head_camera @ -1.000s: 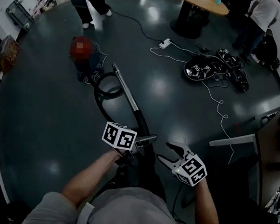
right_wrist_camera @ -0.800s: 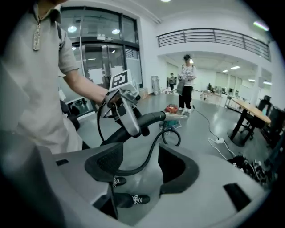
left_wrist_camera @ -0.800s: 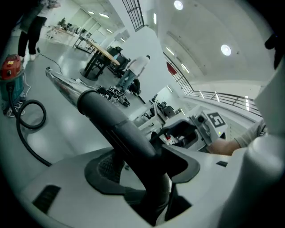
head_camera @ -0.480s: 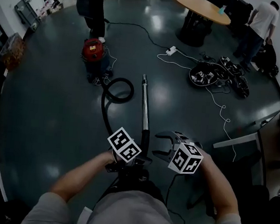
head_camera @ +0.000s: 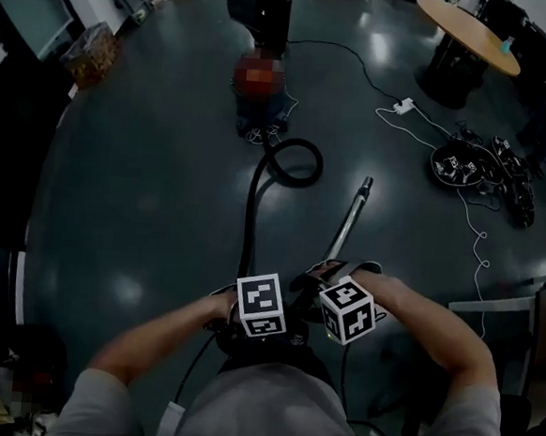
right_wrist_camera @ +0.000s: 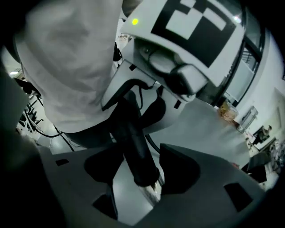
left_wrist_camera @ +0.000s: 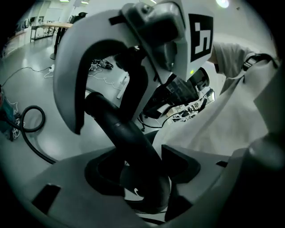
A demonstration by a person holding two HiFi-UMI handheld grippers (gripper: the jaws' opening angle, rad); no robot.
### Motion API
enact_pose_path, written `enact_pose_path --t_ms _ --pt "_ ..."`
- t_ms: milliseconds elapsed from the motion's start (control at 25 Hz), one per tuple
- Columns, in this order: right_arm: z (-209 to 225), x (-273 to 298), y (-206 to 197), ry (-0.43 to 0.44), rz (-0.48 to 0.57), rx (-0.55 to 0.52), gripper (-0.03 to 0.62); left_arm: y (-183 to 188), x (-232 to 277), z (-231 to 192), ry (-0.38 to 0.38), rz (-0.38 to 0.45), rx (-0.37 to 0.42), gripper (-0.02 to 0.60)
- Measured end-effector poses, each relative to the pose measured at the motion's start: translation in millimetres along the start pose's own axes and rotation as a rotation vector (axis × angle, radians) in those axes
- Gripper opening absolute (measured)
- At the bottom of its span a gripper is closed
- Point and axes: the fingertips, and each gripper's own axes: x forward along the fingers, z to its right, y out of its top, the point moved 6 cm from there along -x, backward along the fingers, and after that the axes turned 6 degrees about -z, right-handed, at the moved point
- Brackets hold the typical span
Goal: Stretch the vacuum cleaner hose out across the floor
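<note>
The vacuum cleaner (head_camera: 262, 119) stands far ahead, partly under a mosaic patch. Its black hose (head_camera: 250, 222) makes one loop near it, then runs straight back to me. The metal wand (head_camera: 350, 218) points forward and to the right. My left gripper (head_camera: 280, 309) is shut on the curved black handle (left_wrist_camera: 127, 133) at the hose end. My right gripper (head_camera: 321, 280) sits right next to it, jaws open. The handle's tip and the wand's metal (right_wrist_camera: 151, 189) lie between its jaws, with a gap on one side. The hose loop (left_wrist_camera: 31, 127) also shows in the left gripper view.
A person (head_camera: 264, 0) stands just behind the vacuum. A round wooden table (head_camera: 466, 35) is at the far right. A power strip (head_camera: 402, 105) with white cable and a pile of gear (head_camera: 479, 172) lie on the floor at right. A crate (head_camera: 88, 52) sits at left.
The right gripper has moved left onto the wand beside the left gripper. The vacuum now lies farther ahead, and the hose runs in a longer straight stretch behind its loop.
</note>
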Motion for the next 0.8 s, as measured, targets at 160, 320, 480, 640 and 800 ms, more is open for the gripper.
enact_pose_path --t_ms 160,320,480,640,800 --pt "-1.3 22.2 28.9 0.076 0.038 -0.102 0.247 -19.0 -10.4 16.1 0.040 -0.041 0.020 0.267" --pt "-0.2 31.7 43.6 0.069 0.062 -0.197 0.112 -38.7 -21.4 20.0 0.172 -0.036 0.000 0.267" --pt "10.7 41.2 43.1 0.086 0.118 -0.067 0.106 -57.6 -49.8 14.8 0.342 0.098 -0.020 0.267" --pt "7.1 42.7 64.6 0.081 0.178 0.141 0.106 -91.5 -68.4 32.8 0.506 0.181 -0.052 0.267" --pt "1.4 48.0 88.3 -0.001 0.189 0.311 0.106 -127.1 -83.5 55.0 0.711 0.235 -0.007 0.267"
